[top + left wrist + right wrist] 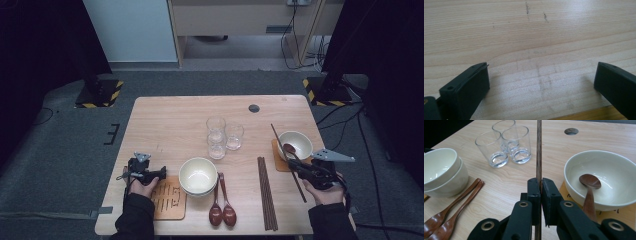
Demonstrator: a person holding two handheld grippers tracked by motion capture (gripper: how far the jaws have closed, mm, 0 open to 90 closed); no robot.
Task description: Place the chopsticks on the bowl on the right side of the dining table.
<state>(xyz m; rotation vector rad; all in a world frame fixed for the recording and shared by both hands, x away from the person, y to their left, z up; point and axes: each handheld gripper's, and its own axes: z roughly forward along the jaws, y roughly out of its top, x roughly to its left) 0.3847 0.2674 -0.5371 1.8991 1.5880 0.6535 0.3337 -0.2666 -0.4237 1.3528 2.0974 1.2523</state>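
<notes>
High view looks down; claw views sit close — sharing the table (pixel 165 120).

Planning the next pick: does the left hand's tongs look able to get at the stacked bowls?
Probably yes: the left tongs stand open and empty, and the stacked bowls sit just beside them, nothing between.

A light wooden counter (pixel 165 115) stands on grey carpet (pixel 60 145). Behind it, black stands rest on bases edged with yellow-black hazard tape (pixel 97 93), one at each far corner. Farther back sit a pale wall panel (pixel 130 30) and a beige desk (pixel 240 20), with black cables (pixel 300 45) trailing across the floor
</notes>
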